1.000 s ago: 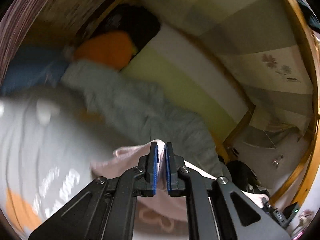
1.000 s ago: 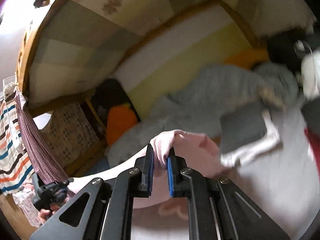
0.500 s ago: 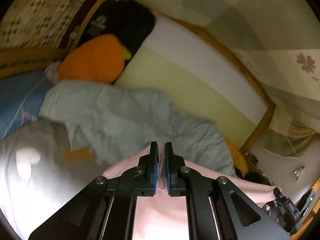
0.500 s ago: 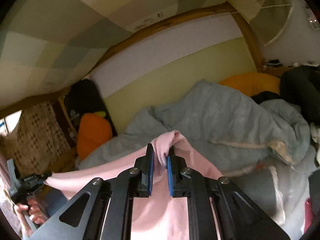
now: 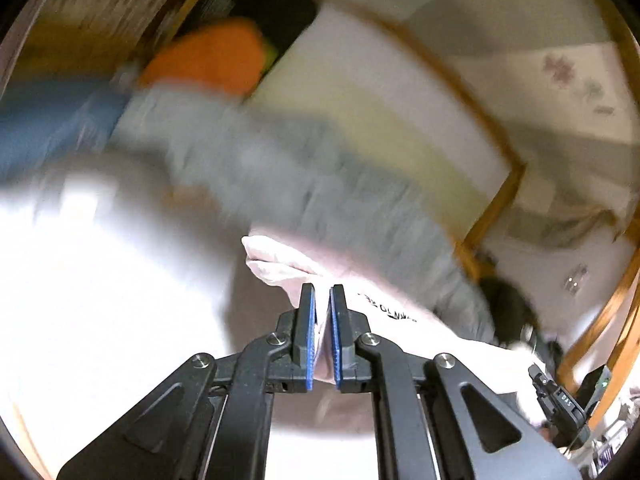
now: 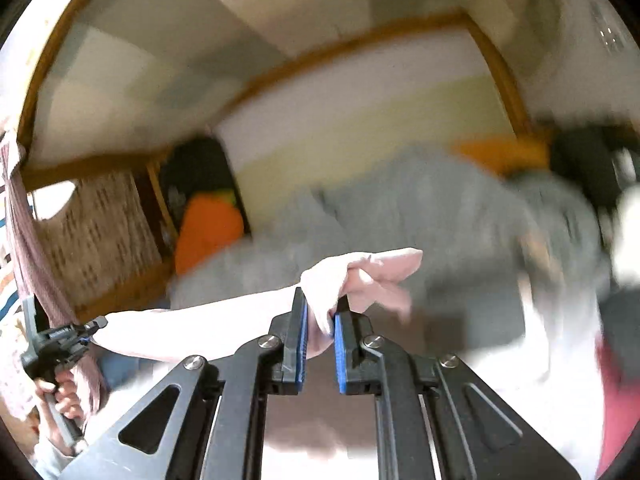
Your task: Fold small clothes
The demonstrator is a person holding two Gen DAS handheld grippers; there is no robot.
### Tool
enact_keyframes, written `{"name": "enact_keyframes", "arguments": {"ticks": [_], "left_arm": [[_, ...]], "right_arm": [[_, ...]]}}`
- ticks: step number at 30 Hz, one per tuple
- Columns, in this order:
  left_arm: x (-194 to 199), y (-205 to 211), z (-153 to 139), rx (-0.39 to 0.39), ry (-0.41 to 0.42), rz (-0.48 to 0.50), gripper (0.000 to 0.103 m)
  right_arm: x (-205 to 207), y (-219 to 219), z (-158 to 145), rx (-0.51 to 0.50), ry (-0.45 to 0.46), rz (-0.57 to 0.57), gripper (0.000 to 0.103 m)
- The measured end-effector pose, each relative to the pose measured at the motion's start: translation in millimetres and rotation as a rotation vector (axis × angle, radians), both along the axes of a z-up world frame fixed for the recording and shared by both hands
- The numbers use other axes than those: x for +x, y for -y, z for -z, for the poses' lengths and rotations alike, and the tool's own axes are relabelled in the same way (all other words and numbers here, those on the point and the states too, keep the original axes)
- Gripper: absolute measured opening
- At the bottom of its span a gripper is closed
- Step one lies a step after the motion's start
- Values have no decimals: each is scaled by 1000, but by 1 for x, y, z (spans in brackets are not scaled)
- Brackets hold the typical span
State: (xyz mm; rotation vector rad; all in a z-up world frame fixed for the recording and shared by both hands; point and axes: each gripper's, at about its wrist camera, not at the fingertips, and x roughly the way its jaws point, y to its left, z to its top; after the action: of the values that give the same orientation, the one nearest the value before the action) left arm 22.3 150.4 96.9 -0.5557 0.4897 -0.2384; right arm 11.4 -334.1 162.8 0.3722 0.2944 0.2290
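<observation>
Cloth in both claws! Left gripper (image 5: 322,294) is clenched on the pink garment (image 5: 384,280), right gripper (image 6: 320,308) pinches a bunched corner; fabric stretches between them, grey blanket (image 6: 420,208) just beyond the fingertips.

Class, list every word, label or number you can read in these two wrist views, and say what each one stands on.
Black print on the pale pink cloth garment, beside the left gripper: blurred, unreadable.
"DAS" on the right gripper, seen from the side: small, uncertain.
Right wrist view, where the right gripper clamps the garment: no text.
</observation>
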Motion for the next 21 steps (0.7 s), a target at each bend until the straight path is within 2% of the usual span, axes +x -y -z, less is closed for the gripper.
{"name": "enact_keyframes", "arguments": {"ticks": [2, 4, 6, 8, 11, 15, 18, 21], "left_arm": [[-25, -2, 48, -39, -86, -10, 6], [-47, -1, 81, -46, -152, -16, 6], [-65, 0, 102, -45, -199, -27, 6], [-79, 0, 113, -46, -220, -33, 6], [-93, 1, 115, -50, -225, -44, 6], [-104, 8, 107, -17, -199, -60, 6], [-106, 8, 104, -12, -195, -67, 6], [-112, 4, 99, -52, -204, -69, 6]], "right_arm": [[-27, 6, 58, 59, -93, 22, 11], [-48, 9, 100, 79, -180, 37, 11], [-59, 15, 134, 153, -272, 45, 11], [-73, 20, 158, 191, -317, 62, 11], [-97, 25, 177, 231, -344, 78, 11], [-118, 26, 189, 230, -364, 94, 11], [-124, 22, 189, 214, -368, 96, 11], [-129, 20, 182, 216, -371, 96, 11]]}}
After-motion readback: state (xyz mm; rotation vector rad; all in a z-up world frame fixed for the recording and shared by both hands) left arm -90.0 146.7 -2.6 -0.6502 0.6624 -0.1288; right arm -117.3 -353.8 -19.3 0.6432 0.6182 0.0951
